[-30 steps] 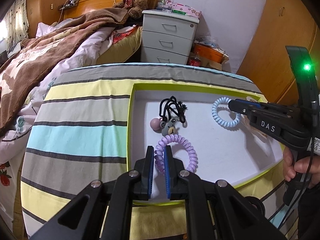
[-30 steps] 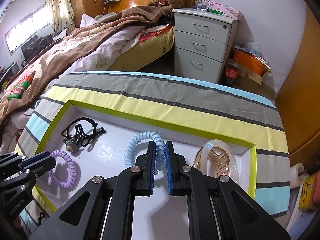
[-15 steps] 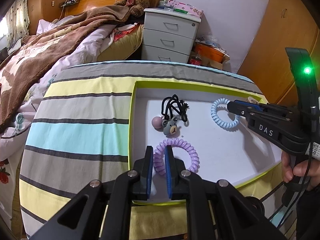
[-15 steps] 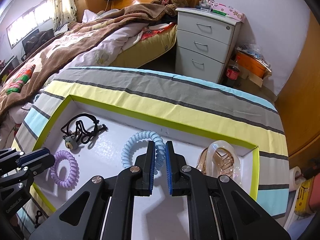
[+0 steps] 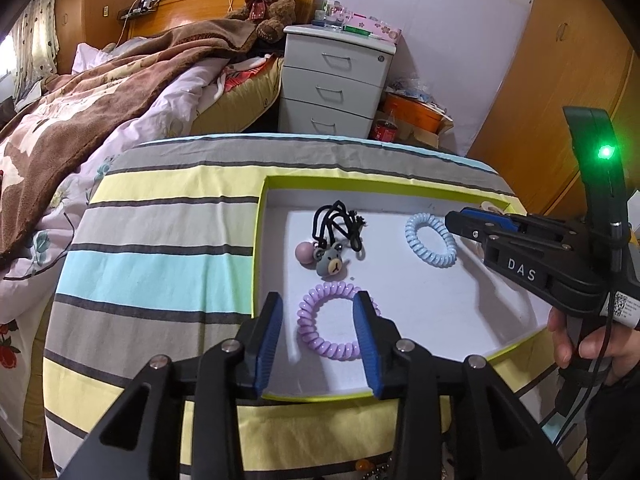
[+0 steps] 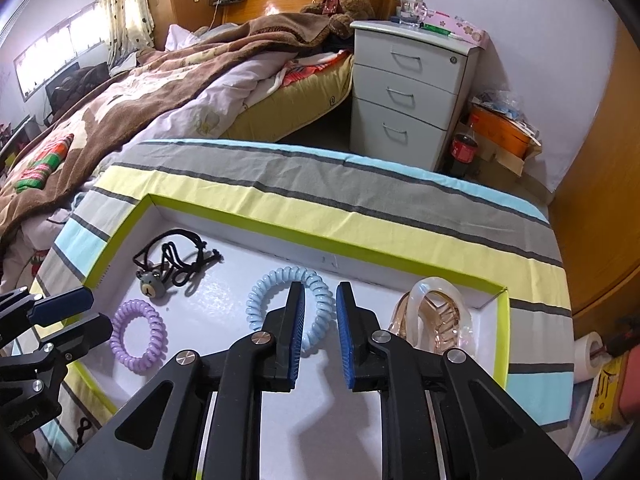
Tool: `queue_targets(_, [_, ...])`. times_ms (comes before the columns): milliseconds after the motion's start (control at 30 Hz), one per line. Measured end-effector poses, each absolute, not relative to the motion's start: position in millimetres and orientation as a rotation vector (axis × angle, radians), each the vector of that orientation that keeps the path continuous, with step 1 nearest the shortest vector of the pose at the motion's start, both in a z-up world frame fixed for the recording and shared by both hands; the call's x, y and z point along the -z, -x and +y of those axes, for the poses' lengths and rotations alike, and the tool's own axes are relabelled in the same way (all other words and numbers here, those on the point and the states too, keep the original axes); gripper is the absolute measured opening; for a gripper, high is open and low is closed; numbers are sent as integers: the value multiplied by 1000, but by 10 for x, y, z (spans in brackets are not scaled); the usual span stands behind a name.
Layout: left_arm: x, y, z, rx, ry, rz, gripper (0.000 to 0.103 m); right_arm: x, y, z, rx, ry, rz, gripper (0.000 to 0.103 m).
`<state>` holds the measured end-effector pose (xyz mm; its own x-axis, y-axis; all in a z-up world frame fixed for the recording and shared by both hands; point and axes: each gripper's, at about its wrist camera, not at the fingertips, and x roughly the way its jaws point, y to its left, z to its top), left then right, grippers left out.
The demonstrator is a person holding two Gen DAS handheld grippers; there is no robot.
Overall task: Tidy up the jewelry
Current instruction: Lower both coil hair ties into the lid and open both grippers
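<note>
Hidden and cut-off parts

The right gripper point(image 5: 454, 218) covers most of the clear hair claw point(image 5: 489, 207); the blue coil tie point(image 6: 290, 304) runs behind one finger point(image 6: 294, 332) there.

We read "DAS" in white capitals on the black side of the right tongs point(image 5: 460, 218), plain in the left wrist view. Lower down by the handle we spot a white sticker point(image 5: 626, 307) with a QR code and print too small to read. On the left tongs point(image 6: 72, 312), faint lettering near the frame edge stays illegible.
</note>
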<state>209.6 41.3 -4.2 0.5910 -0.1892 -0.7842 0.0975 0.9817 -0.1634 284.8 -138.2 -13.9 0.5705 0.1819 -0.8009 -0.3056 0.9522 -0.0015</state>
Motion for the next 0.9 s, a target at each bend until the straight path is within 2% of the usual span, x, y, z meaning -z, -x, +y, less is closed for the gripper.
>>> queue_targets(633, [-300, -1662, 632, 153, 139, 830, 57, -205, -2416, -1463, -299, 111, 847, 17])
queue_targets(900, [-359, -1475, 805, 135, 172, 807, 59, -305, -2199, -1531, -312, 89, 819, 17])
